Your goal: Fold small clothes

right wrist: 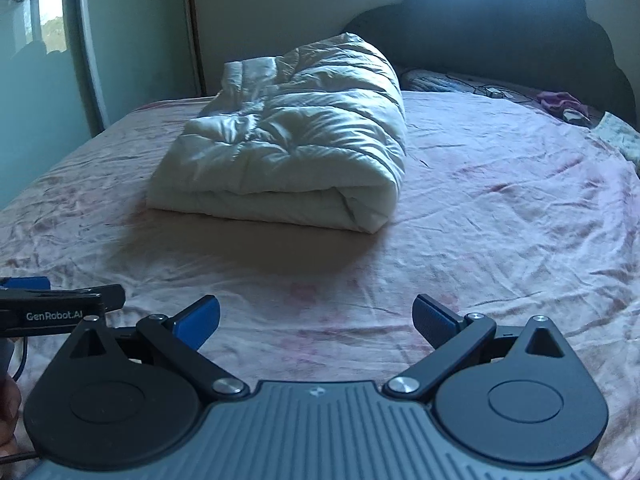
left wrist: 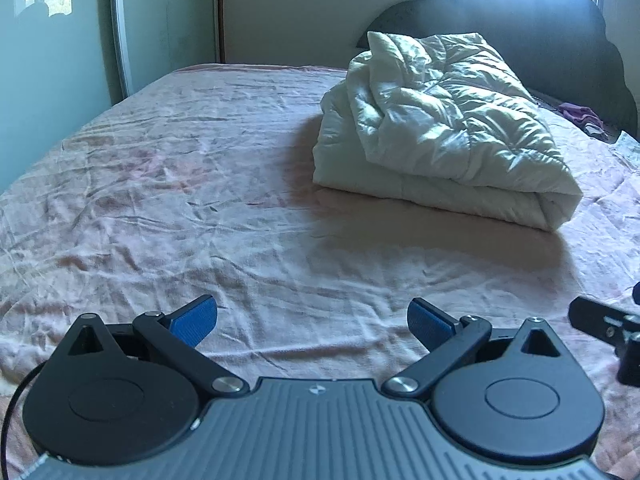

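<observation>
Both grippers hover low over a pink bedsheet (left wrist: pixel 200 200), side by side and apart, each with its blue-padded fingers spread wide and nothing between them: the left gripper (left wrist: pixel 312 322) and the right gripper (right wrist: pixel 316 320) are both empty. No small garment lies within easy reach of either tool. The nearest thing is a folded white duvet (right wrist: pixel 288 152), which sits ahead of the right gripper and slightly to its left, and ahead of the left gripper and to its right, so it lies roughly between the two lines of sight, with bare sheet separating it from both. Its long axis runs away from the tools toward the dark headboard (right wrist: pixel 500 40). The only candidate for the task's clothing is a small purple garment (right wrist: pixel 560 104) crumpled far ahead and to the right, close to the headboard; what kind of garment it is cannot be told. It lies on the right gripper's side, so that hand is judged the nearer. The way to it passes right of the duvet over open sheet, with the bed's edge further right and a wardrobe door (left wrist: pixel 60 40) off to the left.
</observation>
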Demonstrator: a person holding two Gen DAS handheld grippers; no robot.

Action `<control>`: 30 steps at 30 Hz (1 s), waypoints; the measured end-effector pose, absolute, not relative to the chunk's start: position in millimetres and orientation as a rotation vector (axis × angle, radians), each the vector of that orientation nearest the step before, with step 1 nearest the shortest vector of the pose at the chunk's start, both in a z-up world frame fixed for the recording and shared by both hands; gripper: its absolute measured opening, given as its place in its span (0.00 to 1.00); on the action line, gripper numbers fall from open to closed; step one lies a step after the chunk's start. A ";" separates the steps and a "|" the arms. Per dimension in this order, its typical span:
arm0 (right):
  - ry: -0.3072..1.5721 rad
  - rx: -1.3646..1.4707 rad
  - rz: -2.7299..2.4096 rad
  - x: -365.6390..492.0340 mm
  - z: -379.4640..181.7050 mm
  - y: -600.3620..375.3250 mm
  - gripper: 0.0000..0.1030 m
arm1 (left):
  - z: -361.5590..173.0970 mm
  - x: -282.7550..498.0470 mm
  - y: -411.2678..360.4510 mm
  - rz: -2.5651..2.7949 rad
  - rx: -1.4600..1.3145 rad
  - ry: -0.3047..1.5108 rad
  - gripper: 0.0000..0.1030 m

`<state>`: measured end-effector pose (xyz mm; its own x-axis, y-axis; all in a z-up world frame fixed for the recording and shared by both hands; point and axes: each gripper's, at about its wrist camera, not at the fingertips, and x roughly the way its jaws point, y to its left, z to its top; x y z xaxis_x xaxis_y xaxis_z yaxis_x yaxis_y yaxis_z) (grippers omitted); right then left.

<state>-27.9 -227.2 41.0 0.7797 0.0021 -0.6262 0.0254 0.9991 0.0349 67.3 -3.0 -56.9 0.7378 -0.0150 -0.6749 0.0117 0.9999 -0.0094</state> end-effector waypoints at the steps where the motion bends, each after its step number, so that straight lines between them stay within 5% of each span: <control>1: 0.683 0.041 -0.012 -27.9 41.2 -226.9 1.00 | -56.0 66.8 -3.3 -0.013 -0.002 0.740 1.00; 30: 0.716 0.045 0.014 -30.8 41.5 -222.3 1.00 | -52.5 65.3 -0.6 -0.001 0.020 0.756 1.00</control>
